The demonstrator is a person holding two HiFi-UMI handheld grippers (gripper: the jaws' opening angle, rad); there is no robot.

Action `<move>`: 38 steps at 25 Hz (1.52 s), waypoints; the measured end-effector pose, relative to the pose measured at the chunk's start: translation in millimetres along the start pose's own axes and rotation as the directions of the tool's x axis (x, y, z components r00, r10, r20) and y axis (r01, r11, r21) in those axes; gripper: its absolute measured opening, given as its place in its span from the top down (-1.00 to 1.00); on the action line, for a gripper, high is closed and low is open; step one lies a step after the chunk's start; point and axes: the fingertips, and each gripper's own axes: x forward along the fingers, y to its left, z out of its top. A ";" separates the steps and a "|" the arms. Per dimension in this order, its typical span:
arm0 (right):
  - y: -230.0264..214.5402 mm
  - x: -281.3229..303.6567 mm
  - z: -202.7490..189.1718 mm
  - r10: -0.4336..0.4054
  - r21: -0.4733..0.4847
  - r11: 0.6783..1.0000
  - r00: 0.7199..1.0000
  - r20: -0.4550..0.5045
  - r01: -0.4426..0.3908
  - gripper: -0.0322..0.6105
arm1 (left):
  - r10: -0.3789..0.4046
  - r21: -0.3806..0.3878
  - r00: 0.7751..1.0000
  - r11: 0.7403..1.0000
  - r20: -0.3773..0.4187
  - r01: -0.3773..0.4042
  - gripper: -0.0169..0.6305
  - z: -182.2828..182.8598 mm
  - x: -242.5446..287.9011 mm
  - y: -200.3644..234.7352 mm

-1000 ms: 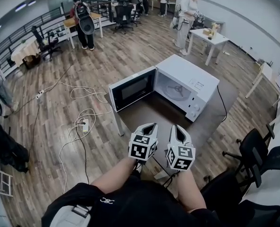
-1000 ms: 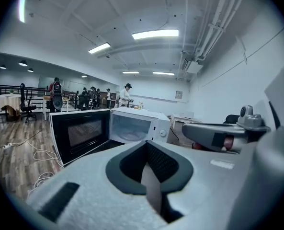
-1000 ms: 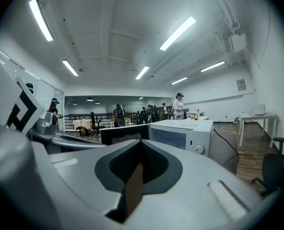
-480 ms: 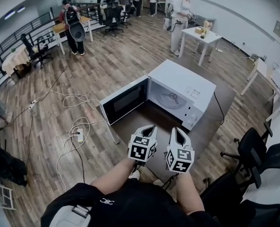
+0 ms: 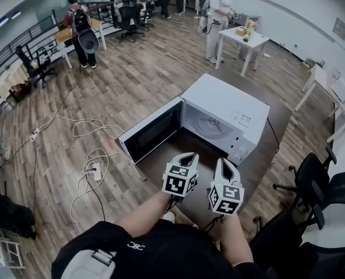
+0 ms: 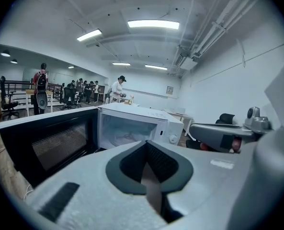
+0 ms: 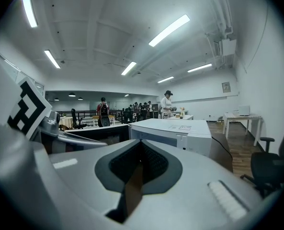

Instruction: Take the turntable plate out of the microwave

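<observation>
**A:** What is at the far left?

**B:** White cables (image 5: 93,156) loop across the wooden floor (image 5: 137,80). Next comes the microwave door (image 5: 152,131), swung wide open to the left with its dark window facing the person.

**A:** And the left claw?

**B:** The left gripper (image 5: 189,156) is held out in front of the open oven, near it but touching nothing. Its two jaws are pressed together with nothing between them. In the left gripper view the lit inside of the oven lies straight beyond the tips.

**A:** Where is the plate?

**B:** The turntable plate (image 5: 210,125) lies flat on the bottom of the oven's inside, in the white microwave (image 5: 230,106). The microwave sits on a dark table (image 5: 280,127). Neither gripper reaches the plate; both are well short of it.

**A:** What about the right side?

**B:** The right gripper (image 5: 224,163) is just beside the left one, over the near part of the table. Its jaws are closed tight too, and they are empty. In the right gripper view the microwave's white top and its front right corner show past the tips. Further right a black chair (image 5: 312,185) stands on the floor, beside the table's edge.
</observation>
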 end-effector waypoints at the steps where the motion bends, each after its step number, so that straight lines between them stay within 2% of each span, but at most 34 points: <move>1: -1.6 4.8 -1.4 -0.011 -0.002 1.000 1.000 -0.006 0.011 0.87 | -0.005 0.000 1.000 1.000 -0.006 0.005 0.92 -0.4 4.7 3.5; 16: -26.1 54.0 -1.3 -0.161 0.025 0.986 0.986 -0.045 0.163 0.87 | -0.113 -0.003 0.987 0.994 -0.115 0.113 0.92 -4.4 81.2 41.8; 26: -35.3 58.2 -10.8 -0.170 0.024 0.985 0.983 -0.069 0.172 0.87 | -0.098 -0.021 0.987 0.995 -0.125 0.096 0.92 -5.5 123.1 50.9; 30: -46.8 58.4 -16.6 -0.181 0.021 0.983 0.979 -0.089 0.184 0.87 | -0.093 -0.076 0.986 0.994 -0.139 0.083 0.92 -12.7 143.4 56.7; 33: -52.1 59.3 -19.6 -0.188 0.020 0.981 0.977 -0.101 0.191 0.87 | -0.109 -0.102 0.978 0.991 -0.180 0.092 0.92 -25.5 162.8 62.1; 36: -56.3 57.8 -24.2 -0.196 0.017 0.980 0.974 -0.114 0.199 0.87 | -0.112 -0.123 0.968 0.989 -0.225 0.086 0.74 -44.6 185.0 70.8; 38: -58.0 56.4 -28.6 -0.202 0.015 0.978 0.971 -0.126 0.206 0.87 | -0.128 -0.182 0.965 0.979 -0.229 0.087 0.70 -51.9 197.0 76.2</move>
